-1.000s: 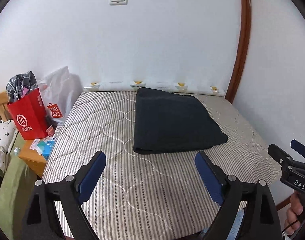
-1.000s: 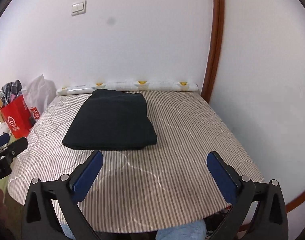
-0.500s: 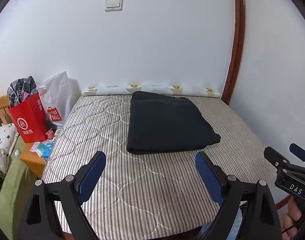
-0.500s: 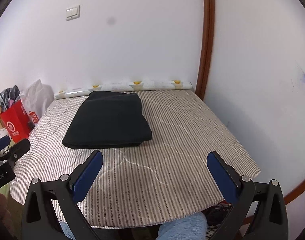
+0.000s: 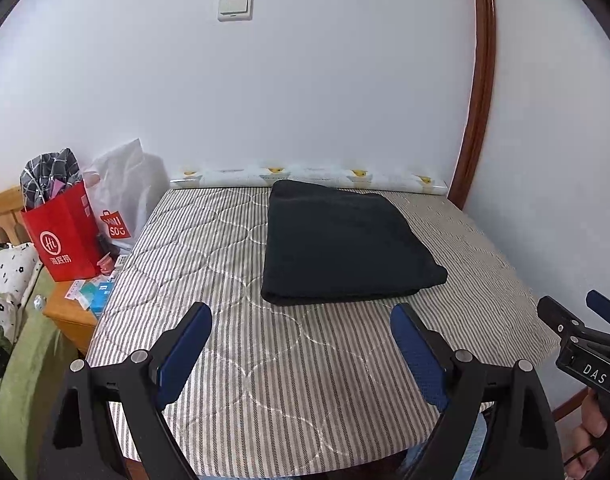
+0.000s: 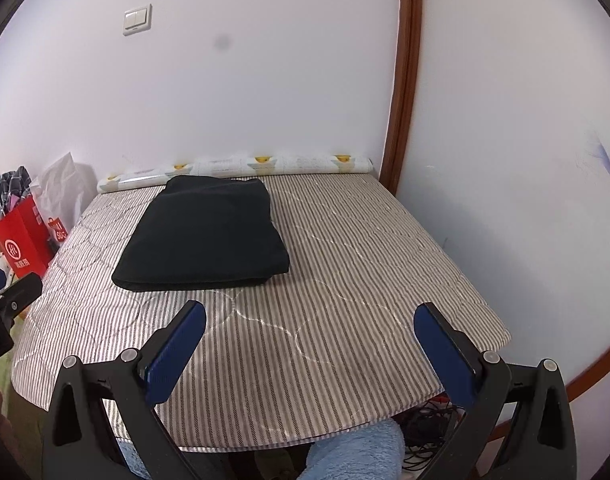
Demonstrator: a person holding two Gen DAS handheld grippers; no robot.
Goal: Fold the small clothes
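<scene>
Dark folded garment lies flat on the striped mattress, toward 12 o'clock from my grippers, its rolled edge facing me and its far edge near the wall. I hold my left gripper above the near mattress edge, fingers spread wide, gripping nothing. My right gripper is likewise spread and empty, with the garment at about 11 o'clock. I judge that both are held clear because the fold looks complete.
</scene>
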